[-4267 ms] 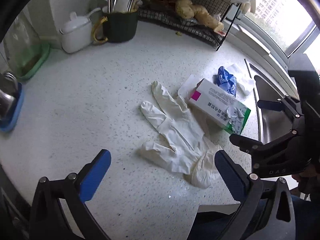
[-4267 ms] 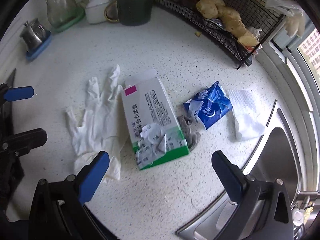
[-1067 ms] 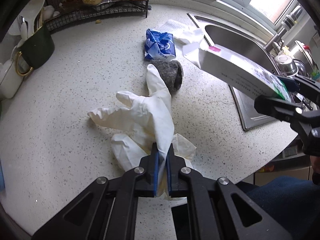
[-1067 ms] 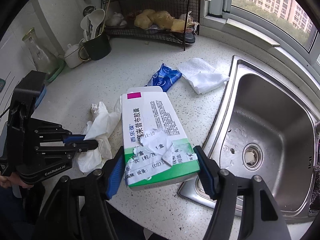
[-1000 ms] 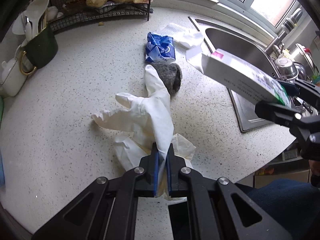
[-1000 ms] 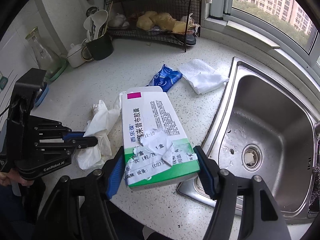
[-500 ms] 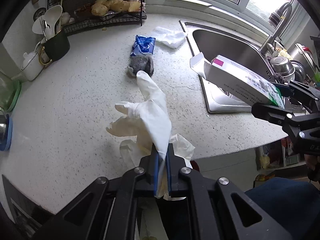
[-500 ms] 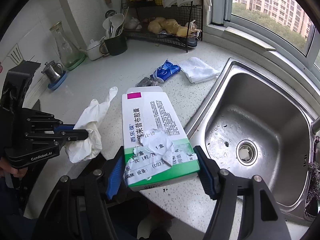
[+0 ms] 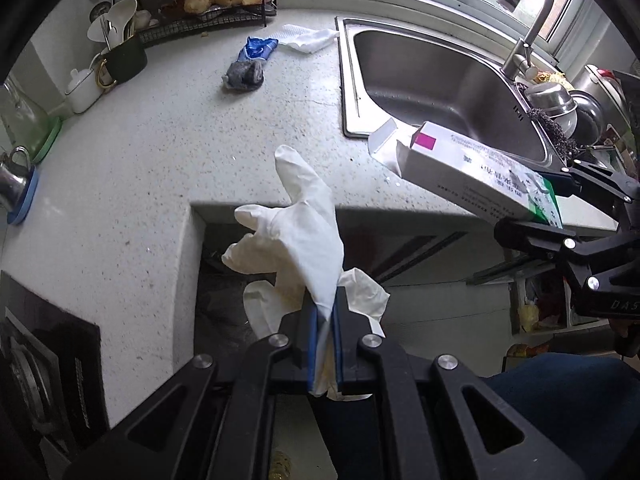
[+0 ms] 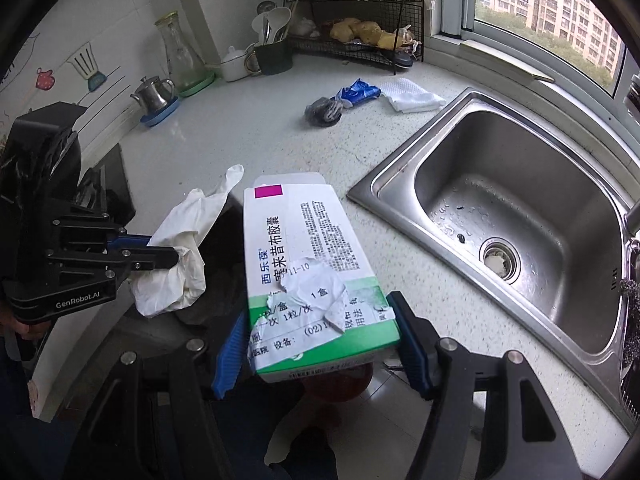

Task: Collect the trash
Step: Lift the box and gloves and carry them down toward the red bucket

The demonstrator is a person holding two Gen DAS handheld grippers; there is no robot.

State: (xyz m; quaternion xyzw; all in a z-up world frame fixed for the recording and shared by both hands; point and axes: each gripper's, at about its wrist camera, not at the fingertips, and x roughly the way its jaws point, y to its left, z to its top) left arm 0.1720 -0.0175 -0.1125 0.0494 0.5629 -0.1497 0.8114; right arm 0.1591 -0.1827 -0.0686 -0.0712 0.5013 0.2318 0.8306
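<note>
Both loads have swung off the counter [image 9: 168, 148]: left tool [image 9: 326, 344] pinches the glove [image 9: 304, 240], right tool [image 10: 316, 344] clamps the box [image 10: 308, 264] (lower centre). Keep both grips firm until over a bin.

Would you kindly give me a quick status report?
Left tongs shut on gloves. Right tongs shut on medicine box. Blue wrapper, grey rag, paper towel remain on counter.

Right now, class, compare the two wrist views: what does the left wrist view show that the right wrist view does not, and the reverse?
Only the left wrist view shows the faucet and metal bowls beside the sink. Only the right wrist view shows the sink drain and wall stickers. Both show the white glove pinched in the left gripper, the medicine box clamped in the right gripper, and the blue wrapper.
</note>
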